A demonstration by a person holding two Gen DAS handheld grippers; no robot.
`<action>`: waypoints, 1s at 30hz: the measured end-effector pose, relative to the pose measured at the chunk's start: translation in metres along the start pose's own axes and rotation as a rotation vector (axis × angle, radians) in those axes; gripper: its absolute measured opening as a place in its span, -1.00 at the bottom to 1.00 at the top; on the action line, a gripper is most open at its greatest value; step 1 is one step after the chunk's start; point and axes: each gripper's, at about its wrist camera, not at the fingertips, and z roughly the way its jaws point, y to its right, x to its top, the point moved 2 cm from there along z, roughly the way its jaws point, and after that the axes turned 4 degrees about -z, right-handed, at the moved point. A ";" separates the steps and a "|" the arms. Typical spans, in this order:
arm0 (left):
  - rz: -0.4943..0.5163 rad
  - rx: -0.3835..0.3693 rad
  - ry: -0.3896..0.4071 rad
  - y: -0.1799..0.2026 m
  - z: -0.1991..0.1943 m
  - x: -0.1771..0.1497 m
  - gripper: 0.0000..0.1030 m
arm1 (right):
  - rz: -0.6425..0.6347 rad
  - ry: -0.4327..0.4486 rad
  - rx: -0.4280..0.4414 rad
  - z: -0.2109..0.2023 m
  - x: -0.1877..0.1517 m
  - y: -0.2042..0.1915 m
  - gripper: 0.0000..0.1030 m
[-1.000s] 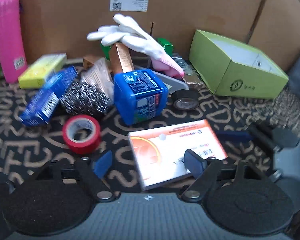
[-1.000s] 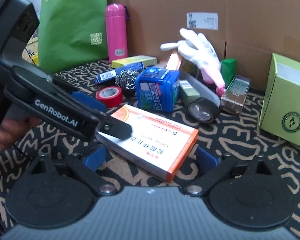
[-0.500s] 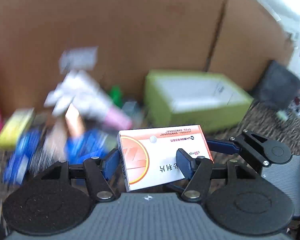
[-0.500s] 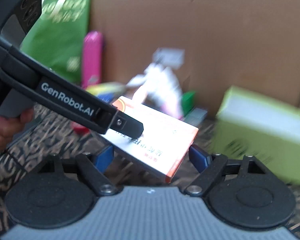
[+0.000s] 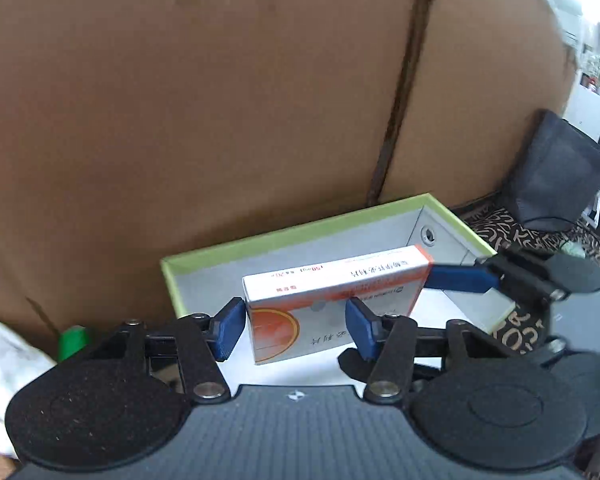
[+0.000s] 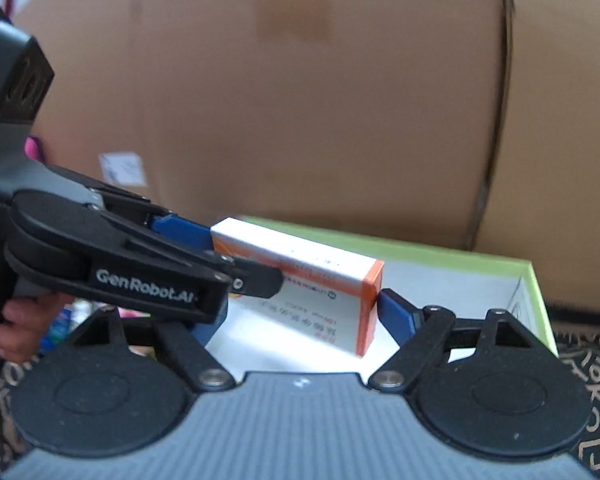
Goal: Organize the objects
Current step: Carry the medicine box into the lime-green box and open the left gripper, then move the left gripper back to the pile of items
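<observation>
A white and orange medicine box [image 5: 332,304] is held over the open green box [image 5: 300,236] with a white inside. My left gripper [image 5: 296,328] is shut on the medicine box's near part. My right gripper [image 6: 300,316] is also shut on the medicine box [image 6: 320,292], its right blue pad touching the orange end; the left pad is hidden behind the left gripper's body [image 6: 120,256]. The right gripper's finger [image 5: 460,278] touches the box's far end in the left wrist view. The green box rim [image 6: 536,280] shows below in the right wrist view.
A tall cardboard wall [image 5: 220,120] stands right behind the green box. A dark grey bag [image 5: 556,176] sits at the right on the patterned cloth [image 6: 588,360]. A green item [image 5: 72,340] and white glove lie at lower left. A person's hand [image 6: 12,320] holds the left gripper.
Both grippers lifted the medicine box off the cloth and carried it right, over the open green box. The pile of objects has left view.
</observation>
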 end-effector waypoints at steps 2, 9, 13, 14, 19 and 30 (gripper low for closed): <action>0.000 0.006 -0.017 0.000 0.014 -0.001 0.12 | 0.006 -0.049 -0.011 0.018 -0.003 0.010 0.60; -0.019 0.022 -0.055 -0.001 0.029 0.001 0.67 | 0.014 -0.145 -0.011 0.054 -0.005 0.019 0.80; -0.065 0.024 0.055 -0.017 -0.015 -0.002 0.67 | 0.018 -0.015 -0.121 0.014 -0.006 0.008 0.99; -0.075 0.028 0.086 -0.020 -0.030 -0.005 0.68 | 0.039 0.024 -0.131 0.002 -0.008 0.006 1.00; -0.120 0.094 0.151 -0.033 -0.094 -0.039 0.76 | 0.138 0.127 -0.082 -0.044 -0.035 -0.018 1.00; -0.206 0.265 0.127 -0.070 -0.177 -0.151 0.76 | 0.155 0.118 0.096 -0.071 -0.090 -0.121 1.00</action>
